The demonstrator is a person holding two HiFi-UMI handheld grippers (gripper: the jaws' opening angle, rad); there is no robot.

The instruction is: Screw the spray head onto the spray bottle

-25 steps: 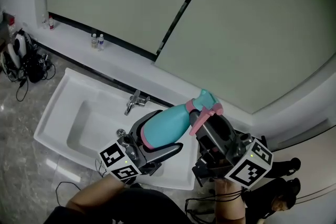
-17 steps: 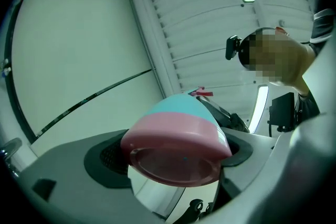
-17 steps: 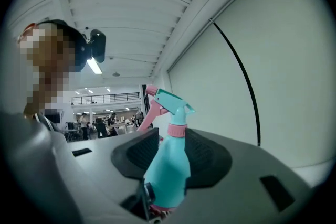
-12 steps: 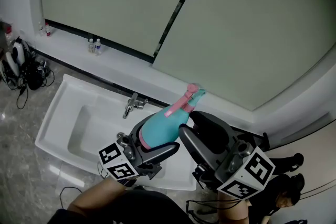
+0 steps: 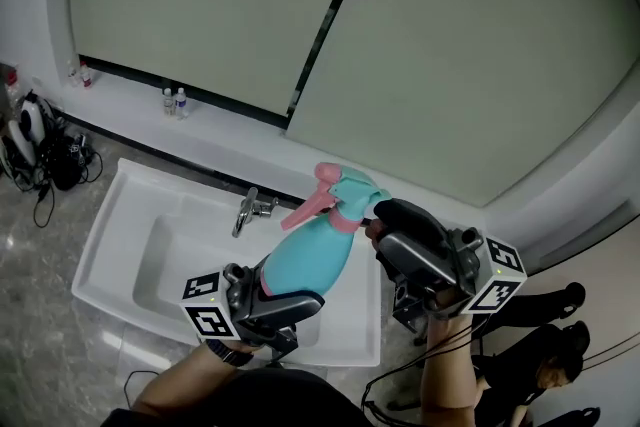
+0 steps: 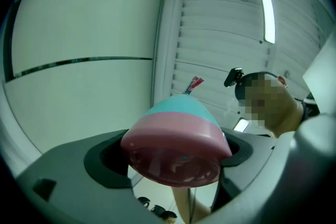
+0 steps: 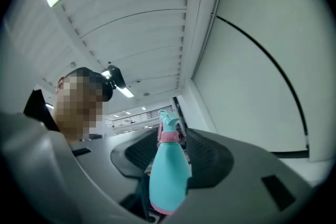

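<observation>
A teal spray bottle (image 5: 310, 260) with a pink base band tilts up to the right above the sink. My left gripper (image 5: 290, 287) is shut on its base, which fills the gap between the jaws in the left gripper view (image 6: 176, 152). The spray head (image 5: 338, 187), teal with a pink trigger and collar, sits on the bottle's neck with the trigger pointing left. My right gripper (image 5: 372, 220) stands open just right of the collar. In the right gripper view the spray head (image 7: 168, 122) shows between the right gripper's (image 7: 170, 141) tips, with a slim gap on one side.
Below the bottle lies a white sink (image 5: 110, 255) with a chrome faucet (image 5: 250, 210). Two small bottles (image 5: 172, 101) stand on the ledge behind it. Cables and gear (image 5: 40, 140) lie on the floor at the left. A large pale window fills the back.
The bottle has rolled and tipped more upright, so the trigger swung from right to left. The right gripper drew off the spray head, dropped, then came back up beside the collar.
</observation>
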